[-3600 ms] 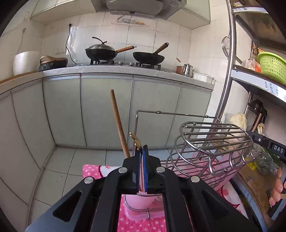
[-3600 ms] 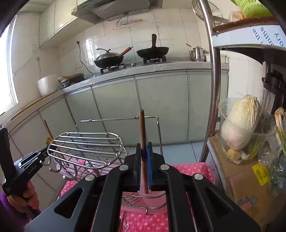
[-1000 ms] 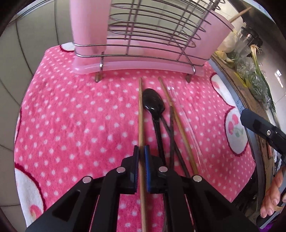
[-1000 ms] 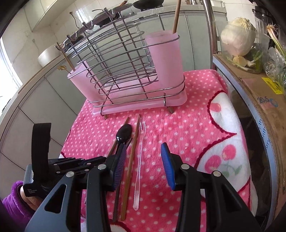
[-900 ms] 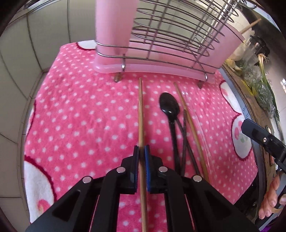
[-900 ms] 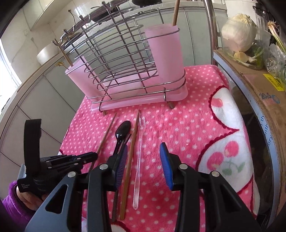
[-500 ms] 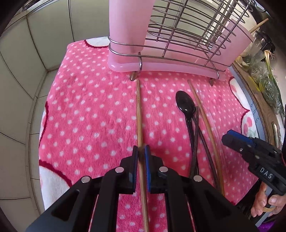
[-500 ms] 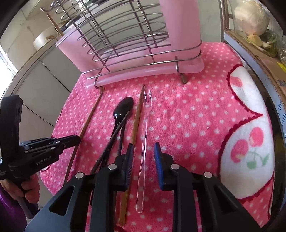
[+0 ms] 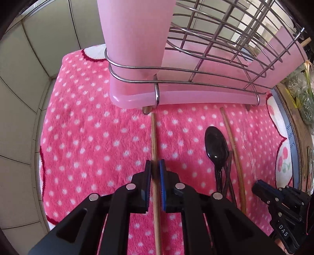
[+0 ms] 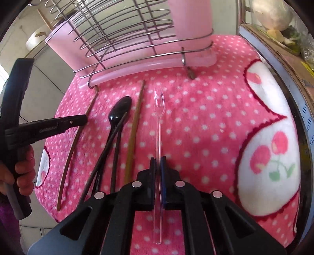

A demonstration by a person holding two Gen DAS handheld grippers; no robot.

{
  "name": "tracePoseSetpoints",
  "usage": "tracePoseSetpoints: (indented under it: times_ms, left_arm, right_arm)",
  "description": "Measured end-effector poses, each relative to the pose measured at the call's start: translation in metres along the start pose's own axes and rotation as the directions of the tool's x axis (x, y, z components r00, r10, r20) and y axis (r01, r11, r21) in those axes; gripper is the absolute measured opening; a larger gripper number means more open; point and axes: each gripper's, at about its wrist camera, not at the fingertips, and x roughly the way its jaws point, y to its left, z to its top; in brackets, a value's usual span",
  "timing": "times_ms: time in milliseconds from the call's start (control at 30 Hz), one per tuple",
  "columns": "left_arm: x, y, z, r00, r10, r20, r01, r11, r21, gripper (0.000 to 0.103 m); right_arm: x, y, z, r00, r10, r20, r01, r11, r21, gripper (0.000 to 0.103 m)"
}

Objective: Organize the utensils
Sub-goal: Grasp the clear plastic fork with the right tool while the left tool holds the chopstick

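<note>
My left gripper (image 9: 155, 166) is shut on a brown wooden chopstick (image 9: 153, 137) that points at the pink utensil rack (image 9: 176, 94). My right gripper (image 10: 158, 160) is shut on a clear plastic fork (image 10: 158, 121) lying on the pink dotted towel (image 10: 206, 127). A black spoon (image 10: 117, 115), two dark chopsticks (image 10: 115, 149) and another brown chopstick (image 10: 135, 125) lie on the towel between the grippers. The left gripper also shows in the right wrist view (image 10: 84, 119), and the right one in the left wrist view (image 9: 257, 188).
The rack's pink cups (image 10: 192, 29) and wire basket (image 10: 121, 25) stand at the towel's far edge. A metal shelf edge (image 10: 274, 58) with vegetables (image 10: 272, 11) runs along the right. Tiled floor (image 9: 19, 98) lies below on the left.
Both grippers dropped from the rack to the towel. My left took a brown chopstick and shifted it left, away from the others. My right closed from wide open onto the clear fork.
</note>
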Motion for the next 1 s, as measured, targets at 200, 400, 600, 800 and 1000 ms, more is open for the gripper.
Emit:
tracePoseSetpoints:
  times_ms: [200, 400, 600, 800, 1000]
  left_arm:
    - [0.001, 0.002, 0.003, 1.0, -0.018, 0.017, 0.017, 1.0, 0.023, 0.006]
    - [-0.005, 0.008, 0.003, 0.998, -0.053, 0.017, 0.052, 0.998, 0.03, 0.006]
    - [0.002, 0.012, 0.005, 0.998, -0.045, -0.032, 0.047, 0.997, 0.059, 0.006]
    - [0.001, 0.005, 0.009, 1.0, -0.011, -0.029, 0.015, 0.994, 0.107, 0.006]
    - [-0.024, 0.011, -0.003, 0.996, -0.059, 0.062, 0.054, 0.996, 0.074, 0.005]
  right_arm:
    - [-0.005, 0.002, 0.013, 1.0, 0.025, -0.014, -0.025, 1.0, -0.009, 0.02]
    - [0.013, 0.01, 0.046, 0.999, -0.027, -0.041, 0.026, 0.999, -0.048, 0.034]
    - [0.029, 0.017, 0.065, 0.995, -0.086, -0.056, 0.081, 0.993, -0.088, 0.033]
    - [0.024, 0.008, 0.061, 0.997, -0.081, -0.004, 0.08, 0.995, -0.052, 0.014]
    - [-0.021, -0.012, 0.046, 0.994, -0.009, 0.106, 0.01, 1.0, 0.0, 0.014]
